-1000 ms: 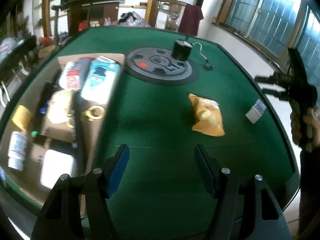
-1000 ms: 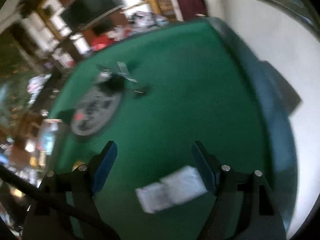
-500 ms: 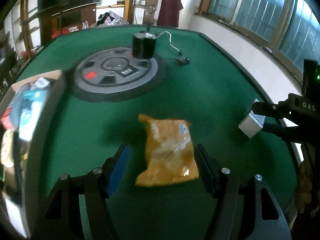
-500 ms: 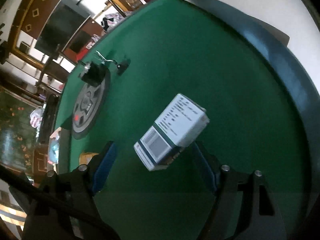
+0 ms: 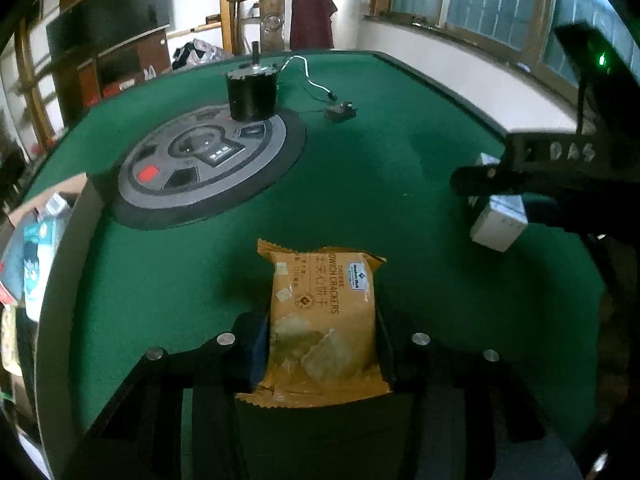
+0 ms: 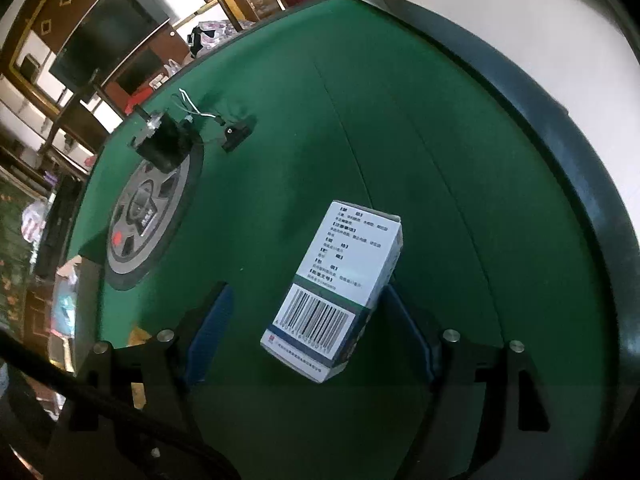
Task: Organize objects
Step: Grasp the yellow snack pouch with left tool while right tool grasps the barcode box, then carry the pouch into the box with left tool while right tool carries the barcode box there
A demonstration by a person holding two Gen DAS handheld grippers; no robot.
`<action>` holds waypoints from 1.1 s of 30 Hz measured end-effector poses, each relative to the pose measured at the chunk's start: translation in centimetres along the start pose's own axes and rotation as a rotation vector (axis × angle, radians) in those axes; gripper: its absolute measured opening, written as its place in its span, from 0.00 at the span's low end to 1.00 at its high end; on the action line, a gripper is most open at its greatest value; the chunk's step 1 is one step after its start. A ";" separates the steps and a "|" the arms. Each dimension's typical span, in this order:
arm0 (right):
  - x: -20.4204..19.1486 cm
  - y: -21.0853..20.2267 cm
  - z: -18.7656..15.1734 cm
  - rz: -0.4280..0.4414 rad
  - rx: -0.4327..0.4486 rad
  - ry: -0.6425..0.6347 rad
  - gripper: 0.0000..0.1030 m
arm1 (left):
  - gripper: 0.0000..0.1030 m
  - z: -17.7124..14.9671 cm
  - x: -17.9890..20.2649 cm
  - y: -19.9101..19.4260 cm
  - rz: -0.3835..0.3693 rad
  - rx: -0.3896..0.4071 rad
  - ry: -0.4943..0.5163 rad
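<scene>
My left gripper (image 5: pixel 320 344) is closing on the cracker bag (image 5: pixel 322 320); my right gripper (image 6: pixel 308 332) straddles the box (image 6: pixel 336 288), unclenched. Neither is yet in the carton (image 5: pixel 80 208) at nine o'clock.

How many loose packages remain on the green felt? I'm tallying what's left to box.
2: orange cracker packet between the left tongs; white barcoded carton between the right tongs. Others may be hidden.

A domestic living room is being indicated. A green felt mahjong table (image 5: pixel 400 200) with a round central control panel (image 5: pixel 208 156) is being shown near; a carved wooden chair (image 5: pixel 272 20), dark wooden shelving (image 5: pixel 120 60) and barred windows (image 5: pixel 480 0) are being seen far behind.
</scene>
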State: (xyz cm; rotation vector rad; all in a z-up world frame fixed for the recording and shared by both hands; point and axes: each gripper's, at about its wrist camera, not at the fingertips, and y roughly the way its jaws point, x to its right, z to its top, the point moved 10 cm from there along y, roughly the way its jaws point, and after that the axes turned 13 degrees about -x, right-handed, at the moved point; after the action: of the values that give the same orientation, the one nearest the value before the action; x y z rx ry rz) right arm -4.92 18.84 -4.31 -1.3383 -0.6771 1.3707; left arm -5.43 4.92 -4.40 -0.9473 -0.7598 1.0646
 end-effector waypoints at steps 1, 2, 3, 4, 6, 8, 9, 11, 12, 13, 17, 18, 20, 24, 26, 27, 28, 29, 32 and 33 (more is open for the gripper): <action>-0.1 0.1 0.0 -0.015 0.004 -0.013 0.73 | 0.37 0.0 -0.3 -0.2 -0.022 -0.001 -0.021; -0.2 0.1 0.0 -0.033 0.009 -0.029 0.70 | 0.37 -0.2 -0.7 -0.5 -0.053 -0.006 -0.047; -0.1 0.2 -0.1 -0.054 0.015 -0.042 0.57 | 0.37 -0.3 -0.9 -0.8 -0.068 -0.005 -0.058; 0.0 0.1 -0.1 -0.071 0.024 -0.049 0.42 | 0.37 -0.6 -1.1 -1.1 -0.078 -0.001 -0.066; 0.1 0.1 -0.3 -0.049 0.020 -0.053 0.31 | 0.37 -1.2 -1.6 -2.0 -0.087 0.014 -0.075; 0.1 0.0 -0.5 -0.036 0.015 -0.056 0.31 | 0.37 -1.7 -1.8 -2.8 -0.102 0.027 -0.085; 0.0 0.0 -0.8 -0.027 0.012 -0.062 0.31 | 0.37 -2.0 -2.1 -3.5 -0.115 0.035 -0.095; -0.4 -0.3 -1.4 0.000 0.006 -0.070 0.31 | 0.37 -2.5 -2.6 -4.5 -0.133 0.051 -0.112; -0.8 -0.5 -1.7 0.022 0.003 -0.074 0.31 | 0.37 -2.9 -3.1 -5.3 -0.144 0.065 -0.127; -1.2 -0.9 -2.0 0.051 0.003 -0.080 0.31 | 0.37 -3.1 -3.6 -5.8 -0.151 0.072 -0.141; -4.2 -2.6 -3.1 0.168 0.008 -0.117 0.31 | 0.37 -4.4 -6.5 -8.6 -0.190 0.107 -0.223; -5.4 -3.0 -3.4 0.195 0.005 -0.133 0.31 | 0.37 -4.7 -7.2 -9.1 -0.186 0.119 -0.237; -7.7 -3.4 -4.2 0.233 -0.006 -0.170 0.31 | 0.37 -5.5 -9.5 -10.6 -0.157 0.151 -0.273; -13.4 -3.4 -6.4 0.295 -0.044 -0.270 0.31 | 0.37 -7.5 -14.8 -12.9 -0.074 0.198 -0.359; -16.2 -2.9 -7.7 0.314 -0.067 -0.320 0.31 | 0.37 -8.6 -17.5 -13.6 -0.032 0.212 -0.410; -17.8 -2.6 -8.3 0.321 -0.079 -0.349 0.31 | 0.37 -9.2 -18.8 -13.8 -0.011 0.214 -0.433; -19.0 -2.2 -8.9 0.324 -0.088 -0.368 0.31 | 0.37 -9.9 -20.2 -13.9 0.012 0.217 -0.459; -20.4 -1.7 -9.5 0.329 -0.102 -0.389 0.31 | 0.37 -10.4 -21.2 -13.9 0.027 0.218 -0.478; -24.2 -0.2 -11.2 0.342 -0.146 -0.438 0.31 | 0.37 -12.2 -24.0 -13.7 0.076 0.206 -0.524; -25.0 0.2 -11.7 0.341 -0.156 -0.452 0.31 | 0.37 -12.7 -24.7 -13.5 0.090 0.200 -0.535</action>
State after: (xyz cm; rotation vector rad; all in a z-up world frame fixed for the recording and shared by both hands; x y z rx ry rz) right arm 1.42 -7.36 1.61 -1.3160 -0.8973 1.9636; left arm 2.86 -24.33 1.00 -0.5284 -1.0281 1.4705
